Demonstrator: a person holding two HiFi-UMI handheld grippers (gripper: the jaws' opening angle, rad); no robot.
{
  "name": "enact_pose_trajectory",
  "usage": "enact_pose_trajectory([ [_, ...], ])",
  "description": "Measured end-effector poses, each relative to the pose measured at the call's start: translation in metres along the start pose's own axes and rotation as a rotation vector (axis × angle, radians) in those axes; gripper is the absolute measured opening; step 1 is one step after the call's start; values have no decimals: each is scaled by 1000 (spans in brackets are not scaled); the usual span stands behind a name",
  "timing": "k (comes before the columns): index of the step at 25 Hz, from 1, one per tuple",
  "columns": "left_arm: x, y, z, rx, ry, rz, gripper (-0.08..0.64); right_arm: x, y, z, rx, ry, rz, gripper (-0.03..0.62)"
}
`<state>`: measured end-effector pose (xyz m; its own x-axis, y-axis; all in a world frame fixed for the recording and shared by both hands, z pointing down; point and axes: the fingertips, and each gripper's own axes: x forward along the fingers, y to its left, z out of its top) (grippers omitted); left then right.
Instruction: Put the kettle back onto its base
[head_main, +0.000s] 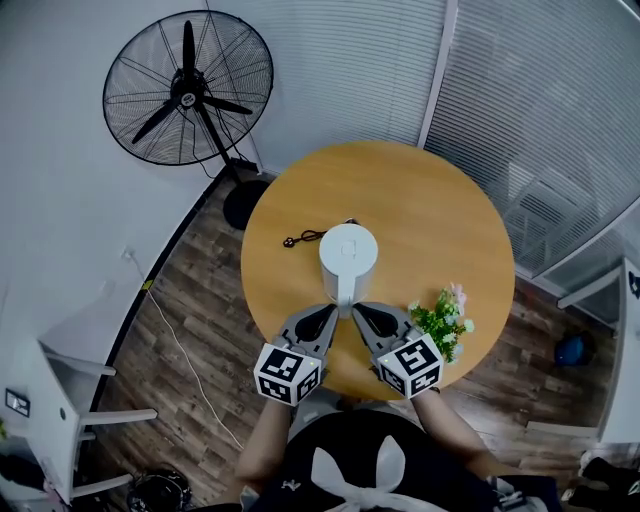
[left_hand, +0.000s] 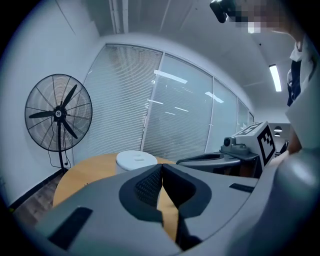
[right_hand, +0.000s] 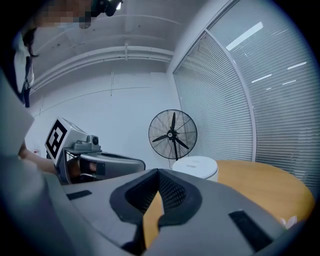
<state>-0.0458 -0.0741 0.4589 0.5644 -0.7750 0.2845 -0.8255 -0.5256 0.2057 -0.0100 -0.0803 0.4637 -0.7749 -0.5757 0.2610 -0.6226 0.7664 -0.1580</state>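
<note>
A white kettle (head_main: 348, 257) stands upright near the middle of the round wooden table (head_main: 430, 215), its handle toward me. A black cord with a plug (head_main: 303, 238) runs out from under its far side; the base itself is hidden. My left gripper (head_main: 337, 310) and right gripper (head_main: 358, 310) hover side by side just short of the handle, both shut with nothing between the pads. In the left gripper view the kettle's lid (left_hand: 136, 160) shows beyond the shut left gripper (left_hand: 161, 172). In the right gripper view the kettle (right_hand: 196, 166) sits past the shut right gripper (right_hand: 158, 176).
A small plant with pink and white flowers (head_main: 443, 318) stands at the table's near right edge, close to my right gripper. A black standing fan (head_main: 188, 88) is on the floor beyond the table at the left. Blinds and glass walls enclose the far side.
</note>
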Motion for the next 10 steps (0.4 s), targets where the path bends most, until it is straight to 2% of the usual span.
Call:
enact_pose_trajectory([
  [10,-6,-4,0,7,1,8,28,-2,4,2,-5,-1,-13,21],
])
